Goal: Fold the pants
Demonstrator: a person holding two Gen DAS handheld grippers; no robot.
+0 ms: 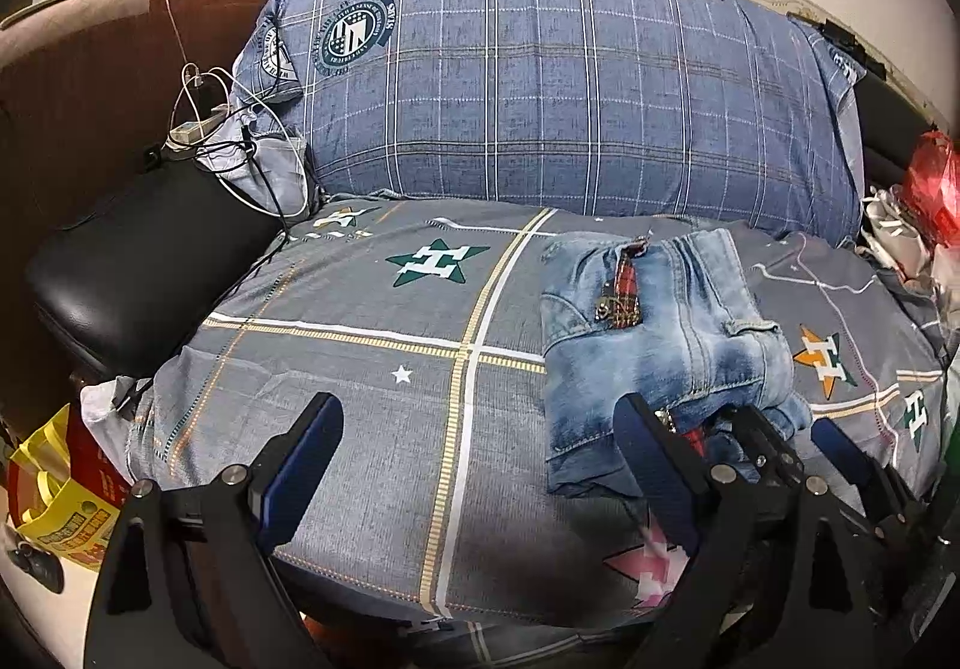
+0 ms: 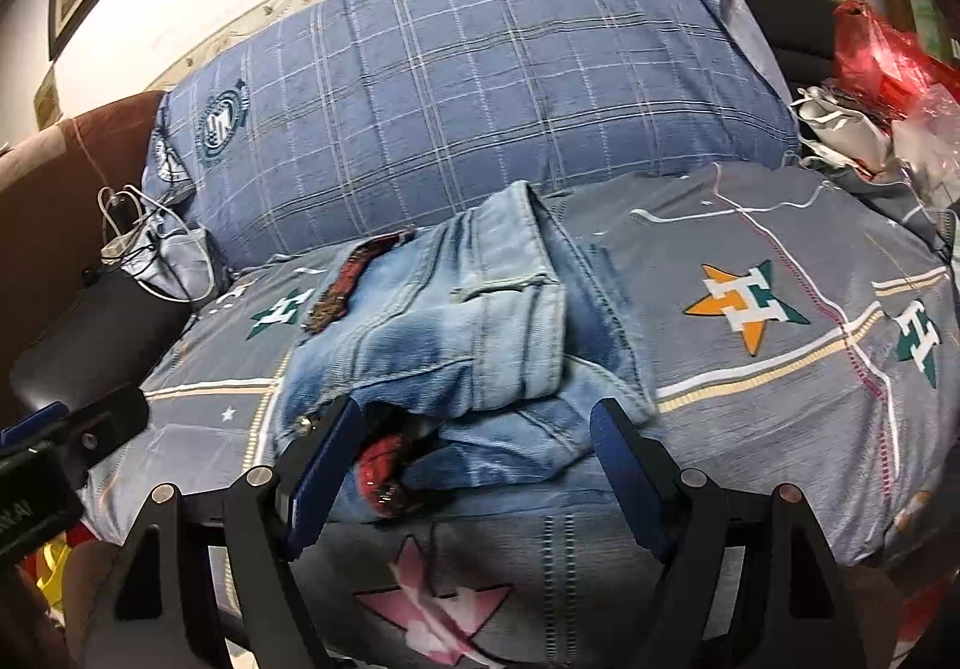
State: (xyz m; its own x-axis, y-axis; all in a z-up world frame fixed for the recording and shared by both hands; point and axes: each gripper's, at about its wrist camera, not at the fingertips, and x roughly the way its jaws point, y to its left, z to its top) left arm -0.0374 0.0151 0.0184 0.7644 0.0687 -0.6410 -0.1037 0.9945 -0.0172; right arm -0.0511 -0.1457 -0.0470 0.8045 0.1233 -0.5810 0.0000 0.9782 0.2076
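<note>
A pair of light blue jeans (image 1: 660,333) lies folded into a compact bundle on the grey star-print quilt (image 1: 372,369), with a red plaid patch on top. My left gripper (image 1: 480,435) is open over bare quilt just left of the bundle, and its right finger (image 1: 654,465) overlaps the jeans' near left corner. In the right wrist view the jeans (image 2: 456,321) sit straight ahead. My right gripper (image 2: 477,435) stands open at their near edge, with the loose denim and a red lining between its fingers, unpressed. The same gripper (image 1: 801,447) shows at lower right in the left wrist view.
A big blue plaid pillow (image 1: 540,87) lies behind the quilt against the wall. At the left are a black leather seat (image 1: 144,273), tangled charger cables (image 1: 228,129) and a yellow bag (image 1: 54,495). Red plastic bags (image 2: 882,57) and crumpled items crowd the far right.
</note>
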